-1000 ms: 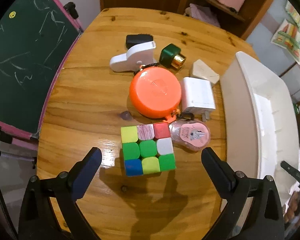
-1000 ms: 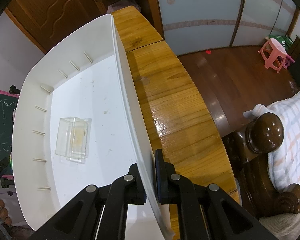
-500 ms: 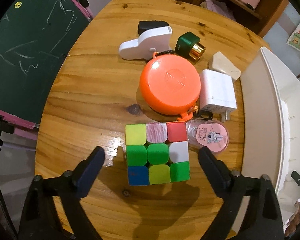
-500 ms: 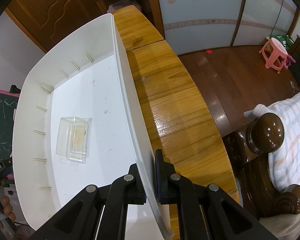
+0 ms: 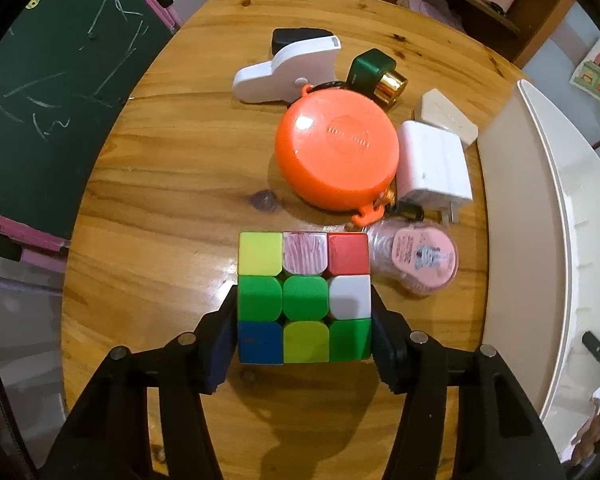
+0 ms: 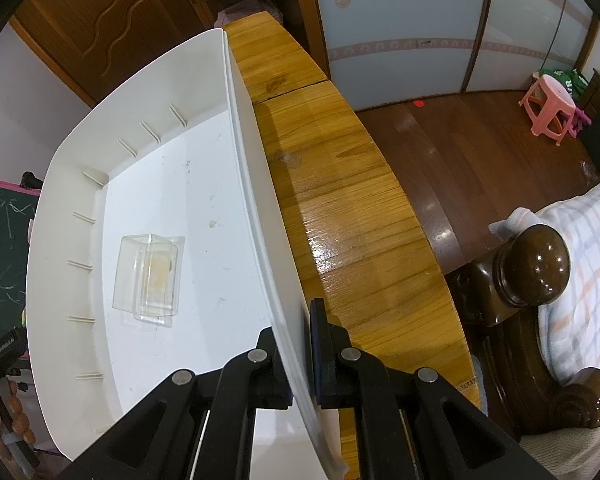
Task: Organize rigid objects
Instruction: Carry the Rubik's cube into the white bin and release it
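- Left gripper (image 5: 303, 334): jaws closing, pads flanking the puzzle cube (image 5: 304, 298) on the wooden table (image 5: 172, 184), apparently to lift it.
- Right gripper (image 6: 300, 354): clamped on the white bin (image 6: 260, 184) wall, likely steadying it.
- Bin holds one clear plastic box (image 6: 150, 280).

Both views are taken steeply downward from close above the wooden surface (image 5: 148, 208), the left over the scattered items, the right along the rim of the white bin (image 6: 260, 216), which is shared.
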{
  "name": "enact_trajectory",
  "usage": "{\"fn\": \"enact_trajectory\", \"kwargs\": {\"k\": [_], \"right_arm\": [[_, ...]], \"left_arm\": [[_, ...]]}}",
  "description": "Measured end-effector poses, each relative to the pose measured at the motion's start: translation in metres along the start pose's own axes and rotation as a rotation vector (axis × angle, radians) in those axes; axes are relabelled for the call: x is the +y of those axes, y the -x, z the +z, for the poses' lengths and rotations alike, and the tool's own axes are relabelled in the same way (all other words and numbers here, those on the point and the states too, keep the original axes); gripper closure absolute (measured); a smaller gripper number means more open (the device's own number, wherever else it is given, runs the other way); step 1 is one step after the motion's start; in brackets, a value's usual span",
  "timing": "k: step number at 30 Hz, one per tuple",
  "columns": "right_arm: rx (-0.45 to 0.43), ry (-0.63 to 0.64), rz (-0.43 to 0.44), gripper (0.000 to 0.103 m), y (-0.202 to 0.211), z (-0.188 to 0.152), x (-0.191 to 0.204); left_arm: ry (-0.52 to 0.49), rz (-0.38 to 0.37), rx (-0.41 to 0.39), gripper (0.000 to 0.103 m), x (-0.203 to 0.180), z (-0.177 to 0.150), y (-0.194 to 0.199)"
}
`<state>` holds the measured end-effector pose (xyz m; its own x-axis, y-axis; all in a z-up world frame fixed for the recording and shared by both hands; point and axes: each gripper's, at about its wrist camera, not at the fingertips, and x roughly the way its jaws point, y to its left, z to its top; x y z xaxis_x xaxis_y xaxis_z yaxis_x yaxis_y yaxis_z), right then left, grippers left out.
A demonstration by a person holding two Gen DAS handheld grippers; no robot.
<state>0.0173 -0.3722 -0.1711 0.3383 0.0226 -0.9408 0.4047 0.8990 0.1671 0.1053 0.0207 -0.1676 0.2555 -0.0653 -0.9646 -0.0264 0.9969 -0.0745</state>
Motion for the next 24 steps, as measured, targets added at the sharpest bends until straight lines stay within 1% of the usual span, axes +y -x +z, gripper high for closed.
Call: {"fn": "enact_trajectory", "kwargs": {"k": [2,4,6,9,12,14,17,18,21,24], "right_arm": [[-0.002,0.000,0.001,0.097,0.000,0.000,0.000],[-0.006,0.002,0.000,0.097,0.000,-0.001,0.000],[-0.009,0.004,0.000,0.097,0.000,-0.002,0.000],[-0.013,0.011,-0.002,0.097,0.000,-0.003,0.000],[-0.013,0.026,-0.005,0.097,0.000,-0.003,0.001],[-0.009,0.034,0.002,0.098,0.000,-0.002,0.001],[-0.002,0.034,0.015,0.098,0.000,0.000,-0.001],[-0.002,0.034,0.019,0.098,0.000,0.000,-0.002],[-0.001,0.031,0.039,0.098,0.000,0.000,-0.004],[-0.004,0.032,0.048,0.098,0.000,0.000,-0.006]], "left_arm": [[-0.019,0.010,-0.017,0.042,-0.001,-0.004,0.010],[-0.047,0.020,-0.055,0.043,-0.003,-0.008,0.030],[-0.074,0.012,-0.103,0.043,-0.008,-0.009,0.055],[-0.110,-0.015,-0.165,0.043,-0.019,-0.006,0.088],[-0.171,-0.059,-0.239,0.042,-0.045,0.000,0.123],[-0.215,-0.090,-0.268,0.042,-0.062,0.003,0.138],[-0.287,-0.145,-0.277,0.042,-0.092,0.009,0.150],[-0.321,-0.168,-0.275,0.042,-0.107,0.012,0.153],[-0.397,-0.193,-0.277,0.042,-0.142,0.015,0.157],[-0.455,-0.212,-0.268,0.042,-0.169,0.021,0.153]]}}
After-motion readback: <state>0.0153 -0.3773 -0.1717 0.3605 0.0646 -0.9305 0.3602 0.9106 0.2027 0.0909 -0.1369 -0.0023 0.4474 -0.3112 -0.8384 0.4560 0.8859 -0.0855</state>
